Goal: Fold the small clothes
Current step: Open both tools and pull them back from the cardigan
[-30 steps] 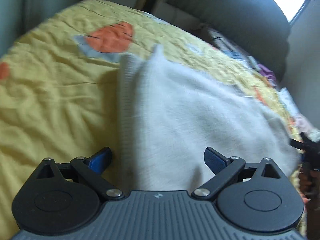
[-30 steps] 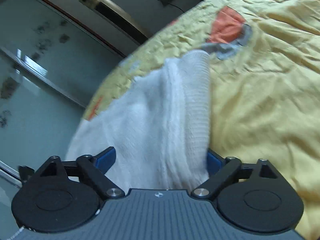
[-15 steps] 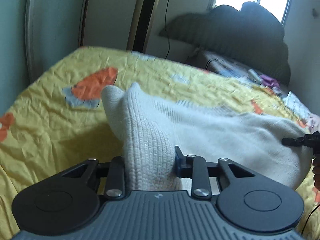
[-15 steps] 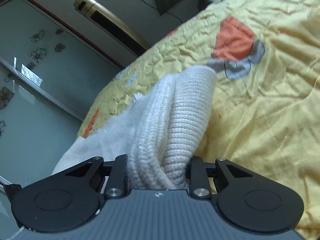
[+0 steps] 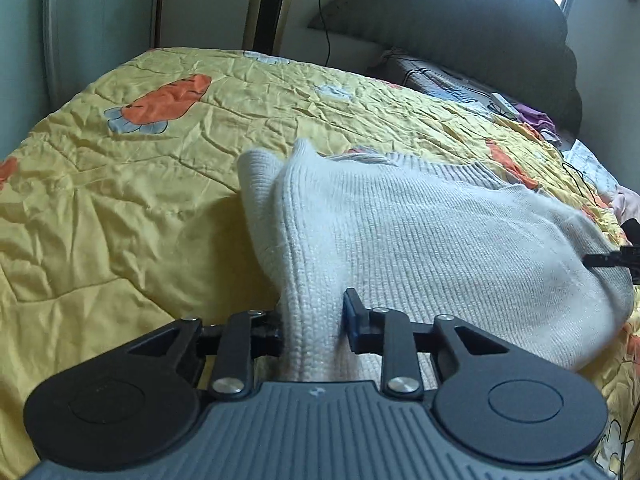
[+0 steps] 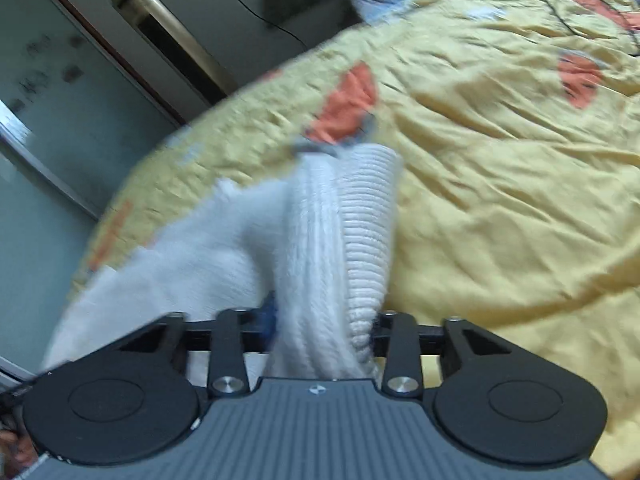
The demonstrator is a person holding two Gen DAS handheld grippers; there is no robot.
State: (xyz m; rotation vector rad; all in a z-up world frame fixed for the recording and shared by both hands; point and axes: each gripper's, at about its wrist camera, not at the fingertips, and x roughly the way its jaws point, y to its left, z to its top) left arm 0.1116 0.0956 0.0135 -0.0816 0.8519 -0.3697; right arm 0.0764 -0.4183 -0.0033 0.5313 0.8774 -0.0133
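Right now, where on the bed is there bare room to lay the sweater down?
Bare yellow bedspread lies left of the white sweater, up to the orange carrot print. The headboard end is crowded with cables and clothes. Both grippers are clamped on the sweater.

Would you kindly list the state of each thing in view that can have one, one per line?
Left gripper: shut on the sweater's ribbed edge.
Right gripper: shut on a bunched ribbed edge of the sweater.
Sweater: white knit, partly lifted off the bedspread, held between both grippers, not yet folded flat.
Bedspread: yellow, wrinkled, spread over the bed.
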